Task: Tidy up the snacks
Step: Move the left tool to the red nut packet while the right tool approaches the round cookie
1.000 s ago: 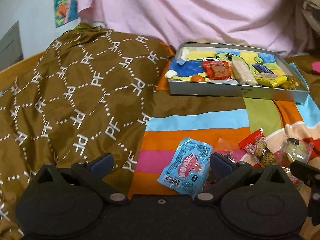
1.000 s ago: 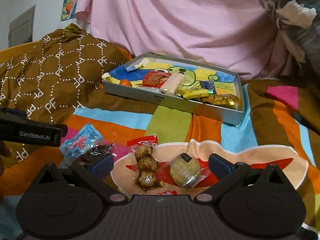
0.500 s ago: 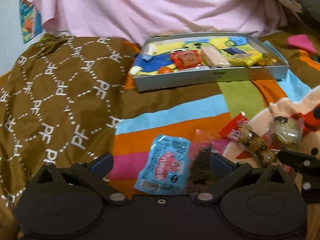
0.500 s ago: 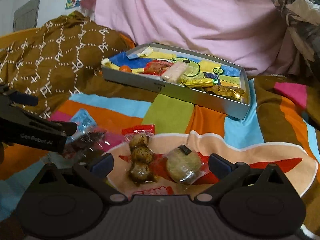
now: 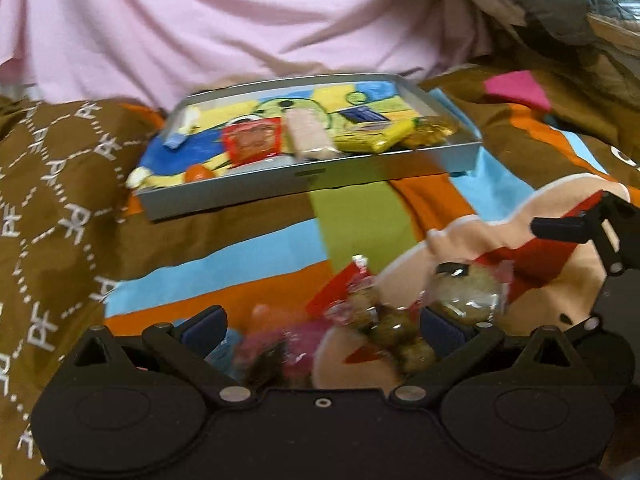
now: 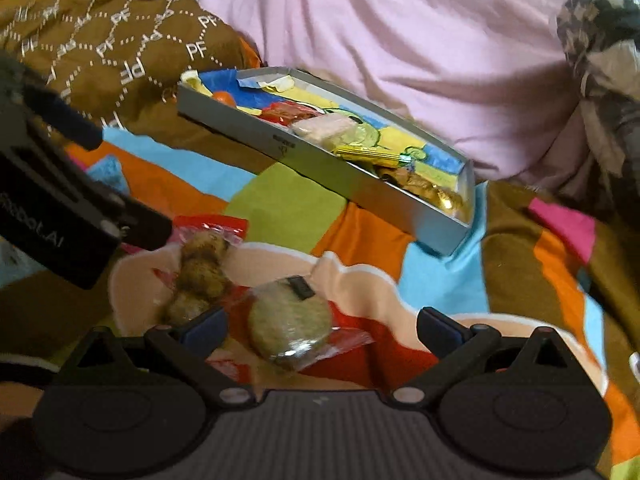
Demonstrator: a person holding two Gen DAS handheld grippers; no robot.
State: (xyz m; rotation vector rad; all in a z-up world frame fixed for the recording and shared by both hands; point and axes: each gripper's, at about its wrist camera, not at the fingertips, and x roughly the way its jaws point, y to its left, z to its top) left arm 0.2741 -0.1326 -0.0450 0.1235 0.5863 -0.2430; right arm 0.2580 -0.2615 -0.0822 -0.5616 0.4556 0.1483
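A grey tray [image 5: 308, 178] [image 6: 320, 170] holding several wrapped snacks lies on the striped bedspread. My left gripper [image 5: 320, 330] is open, low over loose snacks: a dark snack in a pink-tinted clear wrapper [image 5: 276, 354] and a pack of brown balls [image 5: 384, 324] between its fingers. My right gripper [image 6: 320, 330] is open around a round wrapped cookie [image 6: 290, 320], which also shows in the left wrist view [image 5: 466, 292]. The ball pack [image 6: 198, 276] lies left of the cookie. A blue packet [image 6: 108, 170] shows partly behind the left gripper [image 6: 60, 208].
A brown patterned blanket [image 5: 60, 200] is heaped on the left. A pink sheet [image 5: 240, 20] hangs behind the tray. Dark crumpled fabric [image 6: 600, 60] sits at the far right. The right gripper's fingers [image 5: 560, 226] show at the left wrist view's right edge.
My left gripper has swung right and forward, from the blue packet to the dark snack and ball pack. My right gripper has tilted and closed in on the round cookie. Both stay open.
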